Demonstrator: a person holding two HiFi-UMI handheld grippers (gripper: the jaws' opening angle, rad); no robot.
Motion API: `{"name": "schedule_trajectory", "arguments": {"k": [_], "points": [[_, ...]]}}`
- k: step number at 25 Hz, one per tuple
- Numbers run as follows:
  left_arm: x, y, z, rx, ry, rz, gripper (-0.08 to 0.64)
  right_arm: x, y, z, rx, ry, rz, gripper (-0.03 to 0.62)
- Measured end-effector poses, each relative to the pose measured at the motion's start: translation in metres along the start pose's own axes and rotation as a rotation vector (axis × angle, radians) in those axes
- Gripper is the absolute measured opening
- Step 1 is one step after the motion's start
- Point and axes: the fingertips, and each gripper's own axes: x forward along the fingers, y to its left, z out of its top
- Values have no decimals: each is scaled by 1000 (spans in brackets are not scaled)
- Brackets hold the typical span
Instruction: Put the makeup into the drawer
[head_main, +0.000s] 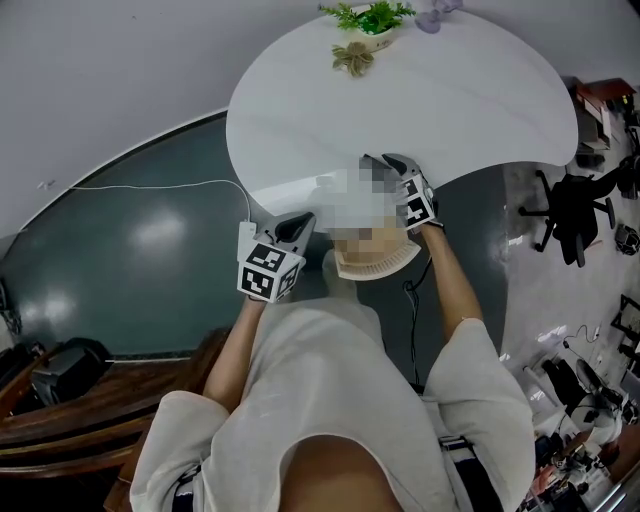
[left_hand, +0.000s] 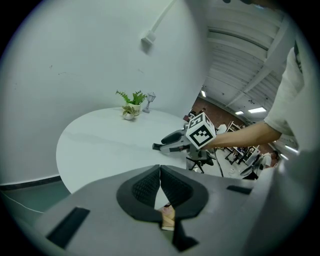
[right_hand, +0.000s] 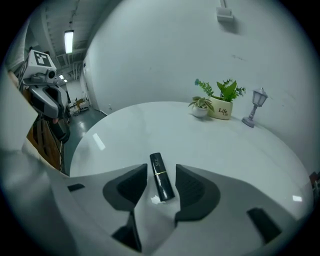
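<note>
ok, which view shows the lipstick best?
Right gripper view: the lipstick lies on the table, close up, between the right gripper's open jaws. Head view: it doesn't show. Left gripper view: only that gripper over the table, no lipstick to make out.

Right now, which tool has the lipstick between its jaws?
The right tool, jaws apart around the black lipstick lying on the white table; the left tool has its jaws together.

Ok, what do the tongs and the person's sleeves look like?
Both left tongs and right tongs have pale grey shells with black ribbed pads; each carries a white cube of black square markers. The person wears a loose white short-sleeved top.
</note>
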Motion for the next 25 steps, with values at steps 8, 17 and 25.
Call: {"name": "schedule_trajectory", "arguments": {"k": [8,17,25], "points": [[0,9,-4,-18,1,12,11,18,-3,-7,-67,88,45,98],[-3,8,-3,-13,1,9,11,13,2,-6,-48,82,68,95],[-1,4,-3,2,5,-5,11,-15,19,-11,-6,5,46,95]]}}
